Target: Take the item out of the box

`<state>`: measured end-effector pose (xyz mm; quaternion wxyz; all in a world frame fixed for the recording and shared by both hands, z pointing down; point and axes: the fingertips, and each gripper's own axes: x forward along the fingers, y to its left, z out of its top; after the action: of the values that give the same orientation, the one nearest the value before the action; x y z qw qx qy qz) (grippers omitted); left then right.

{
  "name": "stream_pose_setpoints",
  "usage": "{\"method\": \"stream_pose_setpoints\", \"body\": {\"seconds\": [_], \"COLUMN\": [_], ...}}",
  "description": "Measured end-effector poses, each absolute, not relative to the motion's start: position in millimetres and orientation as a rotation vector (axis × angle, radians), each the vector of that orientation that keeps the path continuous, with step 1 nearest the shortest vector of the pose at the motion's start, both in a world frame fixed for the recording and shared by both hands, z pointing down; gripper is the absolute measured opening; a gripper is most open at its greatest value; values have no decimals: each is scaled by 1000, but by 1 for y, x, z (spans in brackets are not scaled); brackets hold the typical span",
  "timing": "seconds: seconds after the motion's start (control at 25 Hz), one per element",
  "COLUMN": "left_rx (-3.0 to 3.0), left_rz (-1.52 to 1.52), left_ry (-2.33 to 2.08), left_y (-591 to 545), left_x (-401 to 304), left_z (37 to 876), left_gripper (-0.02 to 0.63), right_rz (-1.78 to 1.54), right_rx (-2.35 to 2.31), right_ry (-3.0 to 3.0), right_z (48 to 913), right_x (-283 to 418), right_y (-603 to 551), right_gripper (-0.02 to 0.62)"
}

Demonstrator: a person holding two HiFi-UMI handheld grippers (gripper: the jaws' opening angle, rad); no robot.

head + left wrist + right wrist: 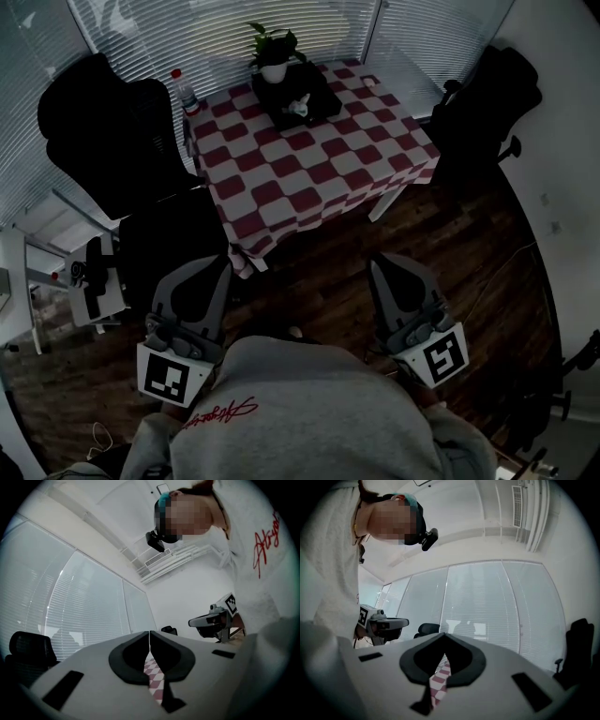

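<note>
Black on the checked tabletop (309, 173), the box (321, 97) holding the pale item (300, 110) is sitting well apart from the left gripper (223, 261) and right gripper (377, 264), whose closed, empty jaws are probably needing to be carried nearer, then opened.

Dark wood floor (469, 253); red-white checkered table (309, 178) by blind-covered windows (169, 33); black chairs (108, 131) either side; dim light.

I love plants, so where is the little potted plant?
In the head view, the potted plant stands at the far edge of the checkered table, just behind the dark box.
</note>
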<state>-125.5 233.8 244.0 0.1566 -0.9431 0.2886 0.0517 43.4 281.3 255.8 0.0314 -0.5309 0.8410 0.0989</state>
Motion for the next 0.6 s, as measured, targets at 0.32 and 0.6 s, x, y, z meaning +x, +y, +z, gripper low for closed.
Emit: {"method": "stream_pose_setpoints", "body": {"seconds": [0.32,0.6], "left_rx": [-2704,-2720], "left_rz": [124,156], "left_ry": [872,848], "left_y": [237,229], "left_x": [-129,-115], "left_z": [250,248], "left_gripper": [18,18], "right_rz": [279,271], "right_rx": [-1622,-1634], "right_ry": [2604,2596], "right_z": [262,264], "right_x": [45,54], "right_y": [282,275], "right_gripper": [11,11]}}
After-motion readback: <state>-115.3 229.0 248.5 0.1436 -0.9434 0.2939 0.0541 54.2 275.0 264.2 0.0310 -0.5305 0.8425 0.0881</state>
